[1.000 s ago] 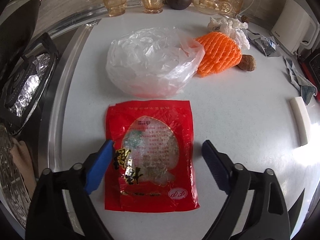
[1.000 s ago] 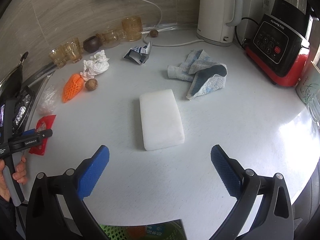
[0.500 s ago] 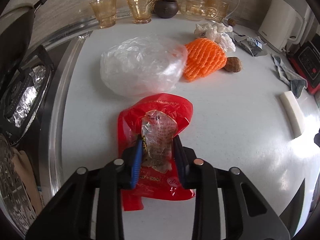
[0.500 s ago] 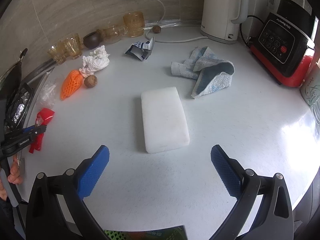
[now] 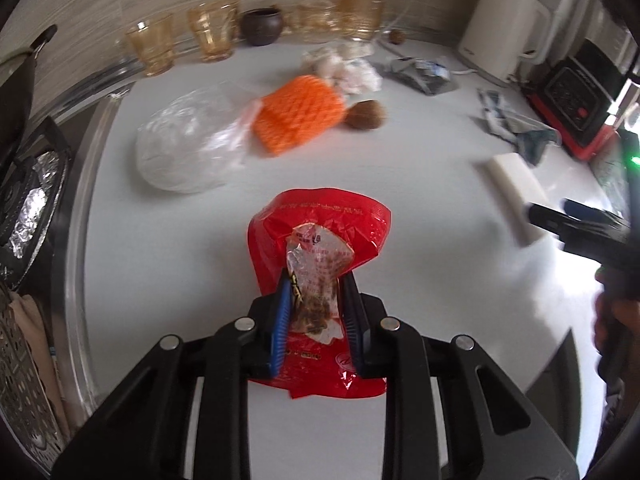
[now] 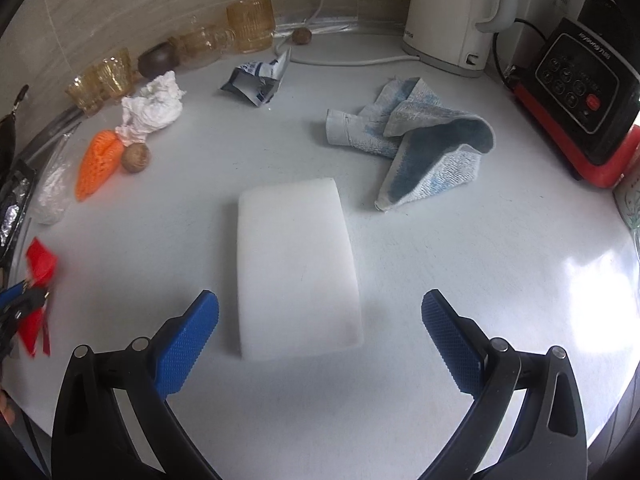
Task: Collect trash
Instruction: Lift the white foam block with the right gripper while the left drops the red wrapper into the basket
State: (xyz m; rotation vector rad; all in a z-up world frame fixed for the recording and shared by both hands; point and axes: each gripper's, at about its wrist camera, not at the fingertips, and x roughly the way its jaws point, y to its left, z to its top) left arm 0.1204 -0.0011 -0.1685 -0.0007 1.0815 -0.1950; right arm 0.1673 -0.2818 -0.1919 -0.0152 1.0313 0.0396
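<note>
Lengthwise, red wrapper (image 5: 320,236) points away between closing fingers (image 5: 280,320).

My left tongs' ribbed blue rubbery pads (image 5: 280,320) pinch a glossy, crinkled red plastic packet (image 5: 320,232). Upper left: filmy clear plastic bag (image 5: 184,152), orange foam netting (image 5: 298,118). Smooth, faintly shiny white countertop (image 6: 440,260); matt white foam block (image 6: 294,264); terry cloth rag (image 6: 416,148).
</note>
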